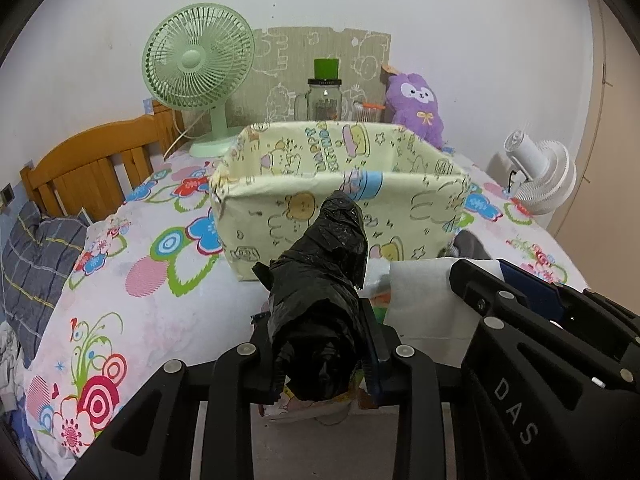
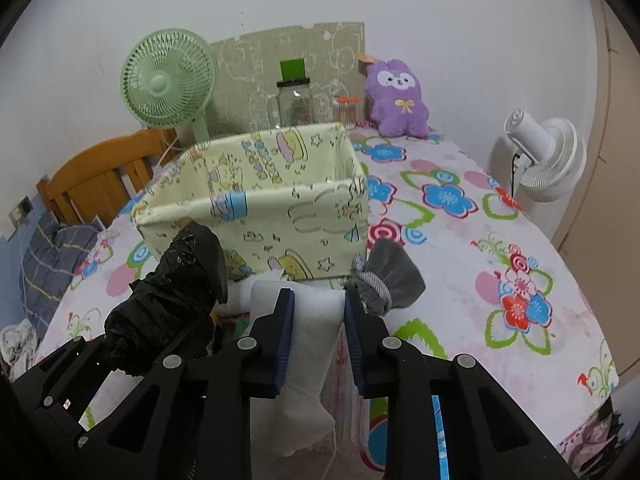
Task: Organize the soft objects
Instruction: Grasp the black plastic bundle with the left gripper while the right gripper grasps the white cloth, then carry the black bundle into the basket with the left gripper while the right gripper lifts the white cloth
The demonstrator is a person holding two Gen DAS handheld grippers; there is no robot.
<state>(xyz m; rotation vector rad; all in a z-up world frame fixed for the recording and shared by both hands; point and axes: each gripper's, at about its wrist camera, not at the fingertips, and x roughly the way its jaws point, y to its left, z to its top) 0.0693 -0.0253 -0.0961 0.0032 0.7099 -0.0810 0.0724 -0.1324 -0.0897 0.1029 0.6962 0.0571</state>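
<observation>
Left gripper (image 1: 324, 354) clamped on black bag roll (image 1: 320, 276), right gripper (image 2: 318, 344) on white foam (image 2: 314, 320); "DAS" lettering (image 1: 516, 410).

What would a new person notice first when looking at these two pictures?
First comes the yellow cartoon-print fabric box standing open in the middle of the flowered bedsheet. Close in front, the left tool grips a black plastic-wrapped bundle, and the right tool grips a white foam roll. At the far wall stand a green fan and a purple plush toy.

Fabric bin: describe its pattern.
Pale yellow fabric bin with cartoon animals, stars and blue accents; clearest in the right wrist view.
</observation>
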